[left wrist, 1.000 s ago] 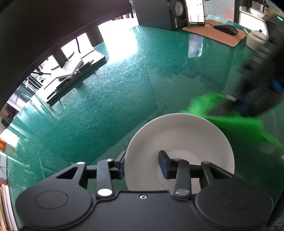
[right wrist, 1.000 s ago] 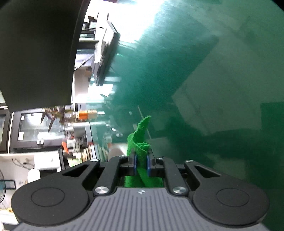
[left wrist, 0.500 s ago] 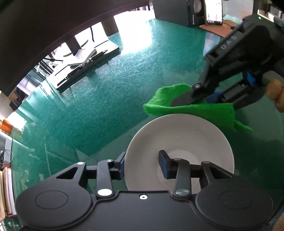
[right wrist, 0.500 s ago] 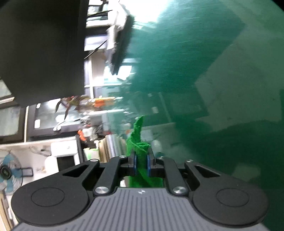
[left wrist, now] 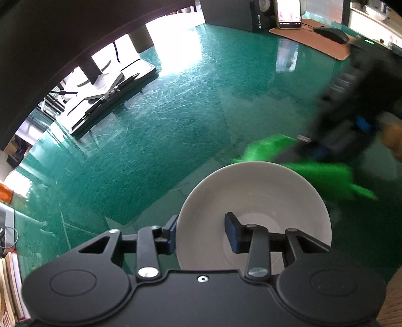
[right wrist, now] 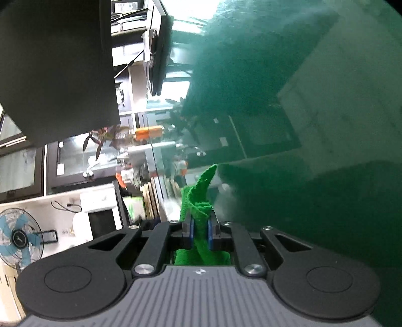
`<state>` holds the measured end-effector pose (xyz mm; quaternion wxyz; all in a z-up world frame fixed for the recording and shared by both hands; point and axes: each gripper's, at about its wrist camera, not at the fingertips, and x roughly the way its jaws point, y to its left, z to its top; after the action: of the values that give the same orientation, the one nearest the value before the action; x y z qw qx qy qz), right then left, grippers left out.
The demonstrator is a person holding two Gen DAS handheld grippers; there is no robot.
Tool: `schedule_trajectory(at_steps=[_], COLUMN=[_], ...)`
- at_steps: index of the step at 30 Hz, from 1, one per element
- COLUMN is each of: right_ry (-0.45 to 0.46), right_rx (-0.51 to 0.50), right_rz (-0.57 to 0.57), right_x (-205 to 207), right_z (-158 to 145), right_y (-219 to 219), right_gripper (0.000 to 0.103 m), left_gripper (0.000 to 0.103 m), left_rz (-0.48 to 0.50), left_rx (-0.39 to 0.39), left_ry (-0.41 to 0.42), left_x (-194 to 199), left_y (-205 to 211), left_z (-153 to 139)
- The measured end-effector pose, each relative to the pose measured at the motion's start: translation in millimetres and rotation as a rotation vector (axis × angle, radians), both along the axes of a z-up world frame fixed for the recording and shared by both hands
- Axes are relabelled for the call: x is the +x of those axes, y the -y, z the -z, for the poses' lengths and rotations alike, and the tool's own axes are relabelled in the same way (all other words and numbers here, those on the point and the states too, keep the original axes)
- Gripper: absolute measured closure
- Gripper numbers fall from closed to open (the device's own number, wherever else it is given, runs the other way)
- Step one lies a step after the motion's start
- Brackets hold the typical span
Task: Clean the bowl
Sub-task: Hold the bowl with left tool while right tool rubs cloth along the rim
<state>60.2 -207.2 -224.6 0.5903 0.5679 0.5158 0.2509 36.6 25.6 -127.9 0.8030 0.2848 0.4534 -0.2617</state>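
one white bowl (left wrist: pixel 253 213) sits low and right of centre in the left wrist view, resting on the green glass tabletop (left wrist: pixel 150 156). the left gripper (left wrist: pixel 201 232) straddles the bowl's near rim – one blue-padded finger outside the wall, the other inside the basin – though whether the pads actually press the rim i cannot tell. beyond the far rim lies one bright green cloth (left wrist: pixel 311 168), blurred, overlapping the bowl's edge from behind. the right gripper (left wrist: pixel 324 148) is a dark smear above it with the cloth under its tip. in its own view the right gripper (right wrist: pixel 200 234) has its two blue pads drawn close together with the cloth (right wrist: pixel 198 201) bunched between them, a corner sticking up past the fingertips and more hanging below.

the tabletop is scratched and glossy, with a bright patch of window light near its far edge. on it, counted: one black folded stand (left wrist: pixel 110 93) at far left, one brown mat (left wrist: pixel 311 37) at far right carrying one phone (left wrist: pixel 289 12) propped up and one black mouse (left wrist: pixel 331 34), and one dark speaker (left wrist: pixel 241 13) next to the mat. past the table edge the right wrist view shows one standing fan (right wrist: pixel 20 241) with blue blades, dark glass-fronted cabinets (right wrist: pixel 62 161) and a cluttered shelf.
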Motion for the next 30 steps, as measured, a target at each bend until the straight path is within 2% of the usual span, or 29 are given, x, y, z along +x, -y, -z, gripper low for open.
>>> schedule_trajectory(at_steps=[4, 7, 12, 17, 22, 26, 30], right_ry=[0.058, 0.055, -0.01, -0.018, 0.036, 0.078, 0.07], right_rx=[-0.008, -0.008, 0.009, -0.025, -0.047, -0.081, -0.133], right_rz=[-0.055, -0.058, -0.01, -0.029, -0.025, -0.084, -0.1], right_x=[38, 38, -2, -26, 3, 39, 40], right_z=[-3, 0, 5, -3, -7, -11, -14], right_y=[-29, -31, 1, 11, -3, -40, -42], right_gripper=[0.091, 0.091, 0.092, 0.092, 0.091, 0.09, 0.09], left_gripper=[0.065, 0.065, 0.064, 0.064, 0.064, 0.063, 0.062], left_rz=[0.028, 0.044, 0.061, 0.073, 0.067, 0.054, 0.019], left_rx=[0.001, -0.005, -0.025, -0.049, -0.057, -0.061, -0.065], left_ry=[-0.001, -0.008, -0.022, -0.017, -0.011, -0.009, -0.006], left_x=[0, 1, 1, 1, 1, 0, 0], left_y=[0, -1, -2, -6, -6, -5, -4], left_z=[0, 0, 1, 2, 2, 2, 3])
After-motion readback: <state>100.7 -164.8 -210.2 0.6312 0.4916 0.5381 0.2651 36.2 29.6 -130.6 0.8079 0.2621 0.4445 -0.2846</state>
